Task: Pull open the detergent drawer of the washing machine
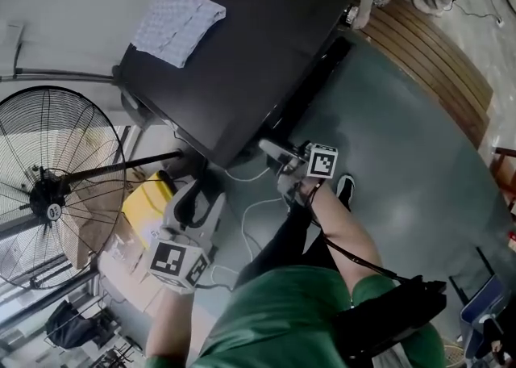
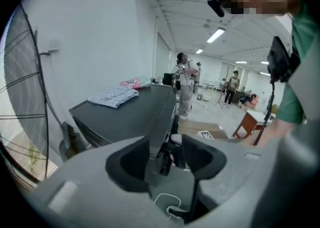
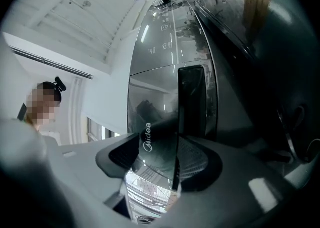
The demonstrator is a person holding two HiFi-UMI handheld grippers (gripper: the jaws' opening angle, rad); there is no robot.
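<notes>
The detergent drawer (image 3: 150, 122) sits at the upper front corner of the washing machine (image 1: 242, 60). Its glossy front stands between the jaws of my right gripper (image 3: 162, 164), which are spread wide either side of its edge, and I see no pad pressing on it yet. As far as I can judge, the drawer is not pulled out, so the grip and the whole pull remain. My left gripper (image 2: 165, 157) hangs beside the machine, jaws apart, holding nothing.
</notes>
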